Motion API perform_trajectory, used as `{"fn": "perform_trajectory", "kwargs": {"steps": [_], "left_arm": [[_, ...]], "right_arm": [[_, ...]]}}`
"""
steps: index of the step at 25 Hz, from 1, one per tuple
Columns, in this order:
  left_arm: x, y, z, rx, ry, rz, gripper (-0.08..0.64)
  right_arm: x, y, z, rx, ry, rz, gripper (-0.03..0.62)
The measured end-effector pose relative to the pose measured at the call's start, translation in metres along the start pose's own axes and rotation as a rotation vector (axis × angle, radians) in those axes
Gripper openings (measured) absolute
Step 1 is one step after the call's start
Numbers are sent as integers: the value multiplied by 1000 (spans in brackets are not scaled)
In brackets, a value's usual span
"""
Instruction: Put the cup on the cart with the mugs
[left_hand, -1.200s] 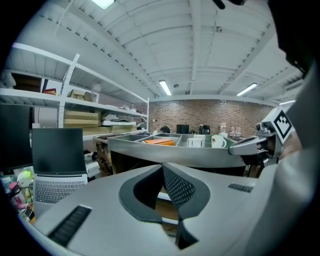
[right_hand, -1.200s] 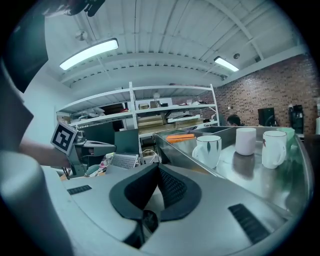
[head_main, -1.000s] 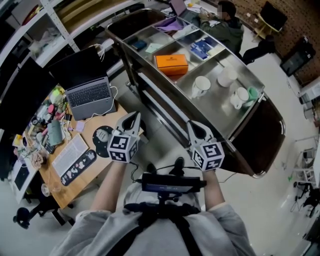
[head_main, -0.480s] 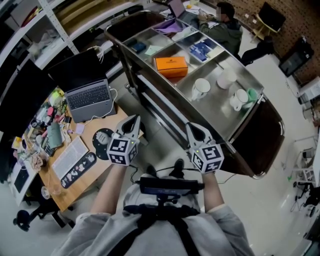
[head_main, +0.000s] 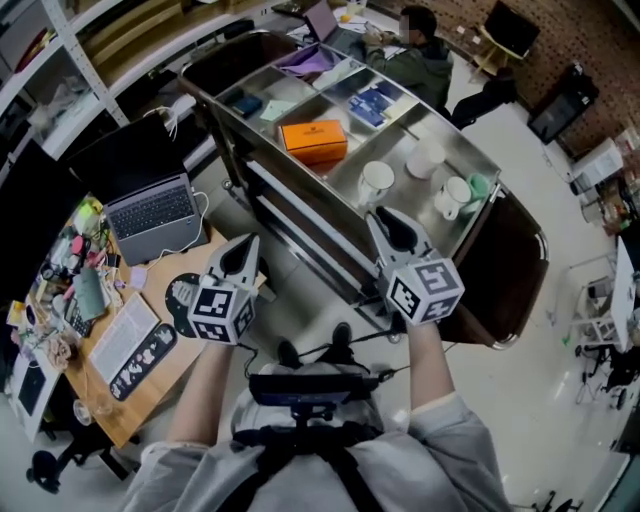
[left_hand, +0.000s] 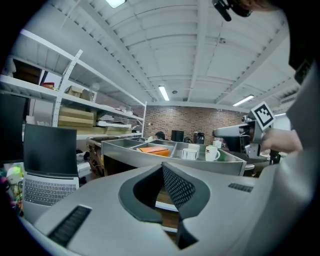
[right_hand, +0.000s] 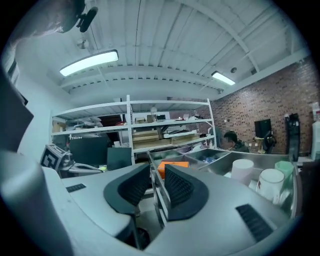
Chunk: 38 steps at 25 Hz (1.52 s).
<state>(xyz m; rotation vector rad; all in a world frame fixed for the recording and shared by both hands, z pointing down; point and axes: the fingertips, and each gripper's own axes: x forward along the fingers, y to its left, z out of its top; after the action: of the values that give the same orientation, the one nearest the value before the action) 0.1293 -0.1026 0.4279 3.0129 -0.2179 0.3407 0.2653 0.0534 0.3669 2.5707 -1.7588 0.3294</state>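
The long stainless-steel cart (head_main: 340, 178) runs from far left to near right in front of the person, its top tray split into compartments. In the right-hand compartment stand 3 white vessels: a white handled mug (head_main: 377, 182) nearest the dividing wall, a plain white cup (head_main: 425, 160) farther back, and a second white mug (head_main: 455, 193) to the right with a pale green cup (head_main: 480, 185) just beside it. A flat orange box (head_main: 313, 141) lies in the next compartment to the left. The right gripper (head_main: 385, 222) hangs at the cart's near rim, apart from the mugs; its fingers (right_hand: 180, 187) have just been opening and stand narrowly apart with nothing between them. The left gripper (head_main: 243, 250) hangs over the gap between the cart and the cluttered wooden desk (head_main: 160, 385), its fingers (left_hand: 177, 187) pressed together and empty. An open grey laptop (head_main: 150, 205) sits on that desk.
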Motion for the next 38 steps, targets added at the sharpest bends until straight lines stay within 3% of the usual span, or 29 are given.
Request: {"fn": "perform_trajectory", "kwargs": {"steps": [7,9,13,20,32,35,38], "left_arm": [[6,-5,6,2,14,-53,3],[6,-1,3,-8,21,-38,3],[9,1,-4,-31,46,-6,3],[16,4,-12,-27,91,33,3],[15,6,-20,-49,111,86,3],[14,4,-24,-61,116,94,3],[13,4,-29,-75,118,101,3]], "right_arm": [[44,-60,5,-94,160,-129,394],[62,-75,-7,-106,240,-135,440],[91,-104,-37,-87,376,-132,460],[120,-130,-75,-69,511,-116,463],[142,-116,-83,9,534,35,455],[140,-121,-73,20,476,16,433],[126,-115,-48,-42,356,111,434]]}}
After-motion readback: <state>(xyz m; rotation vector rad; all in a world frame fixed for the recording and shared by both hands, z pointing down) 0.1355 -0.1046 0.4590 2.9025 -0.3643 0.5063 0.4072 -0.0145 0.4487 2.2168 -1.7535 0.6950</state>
